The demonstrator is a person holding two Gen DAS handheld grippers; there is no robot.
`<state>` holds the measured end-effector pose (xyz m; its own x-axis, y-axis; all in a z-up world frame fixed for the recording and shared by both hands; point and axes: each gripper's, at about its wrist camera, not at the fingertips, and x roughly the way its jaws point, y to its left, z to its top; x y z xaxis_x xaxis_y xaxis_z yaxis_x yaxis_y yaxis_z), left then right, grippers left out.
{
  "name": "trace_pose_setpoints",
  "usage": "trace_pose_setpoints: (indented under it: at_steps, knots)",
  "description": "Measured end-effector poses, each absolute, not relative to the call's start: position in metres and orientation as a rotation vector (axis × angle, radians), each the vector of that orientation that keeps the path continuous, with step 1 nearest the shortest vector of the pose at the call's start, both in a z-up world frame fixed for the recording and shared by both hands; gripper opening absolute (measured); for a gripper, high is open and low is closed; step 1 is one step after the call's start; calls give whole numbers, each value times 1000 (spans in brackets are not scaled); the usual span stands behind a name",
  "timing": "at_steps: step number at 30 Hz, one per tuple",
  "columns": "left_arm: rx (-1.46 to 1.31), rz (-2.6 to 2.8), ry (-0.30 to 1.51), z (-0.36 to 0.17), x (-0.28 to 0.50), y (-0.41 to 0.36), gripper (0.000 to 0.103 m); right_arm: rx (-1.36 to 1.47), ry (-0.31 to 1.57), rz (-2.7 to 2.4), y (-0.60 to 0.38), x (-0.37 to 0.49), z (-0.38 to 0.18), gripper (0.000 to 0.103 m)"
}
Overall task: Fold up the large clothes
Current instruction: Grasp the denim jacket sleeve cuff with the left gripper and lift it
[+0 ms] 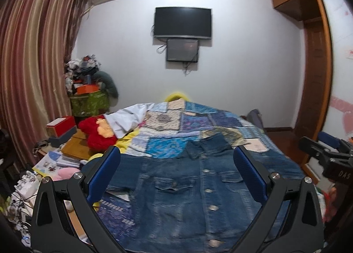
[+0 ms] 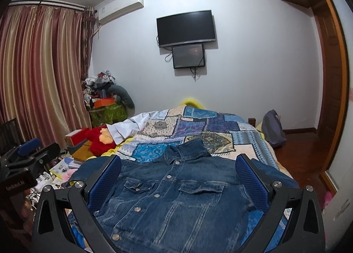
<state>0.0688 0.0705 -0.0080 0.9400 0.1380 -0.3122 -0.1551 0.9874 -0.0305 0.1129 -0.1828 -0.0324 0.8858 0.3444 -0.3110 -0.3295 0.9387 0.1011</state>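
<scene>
A blue denim jacket [image 1: 176, 193] lies flat and buttoned, front up, on a patchwork quilt [image 1: 176, 120], collar toward the far wall; it also shows in the right wrist view [image 2: 176, 197]. My left gripper [image 1: 176, 175] is open and empty, held above the jacket's lower part. My right gripper [image 2: 178, 178] is open and empty, also above the jacket. The right gripper shows at the right edge of the left wrist view [image 1: 326, 158]. The left gripper shows at the left edge of the right wrist view [image 2: 28, 155].
The quilt [image 2: 198, 125] covers a bed. A white cloth [image 1: 125, 120] and a red plush toy [image 1: 97, 133] lie at the bed's far left. Boxes, books and clutter [image 1: 64, 142] crowd the left side. A wooden wardrobe [image 1: 315, 76] and floor [image 2: 297, 153] are right.
</scene>
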Motion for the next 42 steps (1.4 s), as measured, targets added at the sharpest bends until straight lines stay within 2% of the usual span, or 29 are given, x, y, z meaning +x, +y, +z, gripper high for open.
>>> trace_pose_setpoints:
  at_steps: [11,18,25,30,32,36,39,41,42]
  knots:
    - [-88,349,560,-64,170,179,103,-70,540,377,-128,250,-64,103]
    - [-350,335,790,-136,214,266,103,-210,619,409,-83,330,-98,103]
    - [-551,347,974,-208,231,312,103,-327,724,472,-33,382,-146,103]
    - [-763,316,1028,-249,231,334,96,-276,894,551,-8,415,-187,103]
    - [-795,321,1023,-255,231,340,87,-251,966,584,0,426,-201,103]
    - [-837,359,975,-255,232,357,77,-234,1074,641,15,440,-224,103]
    - [-862,401,960,-252,232,369,55,-235,1129,671,22,443,-235,103]
    - [-833,444,972,-250,235,371,32,-232,1147,685,24,442,-240,103]
    - [-814,447,974,-247,235,370,30,-232,1156,690,25,441,-242,103]
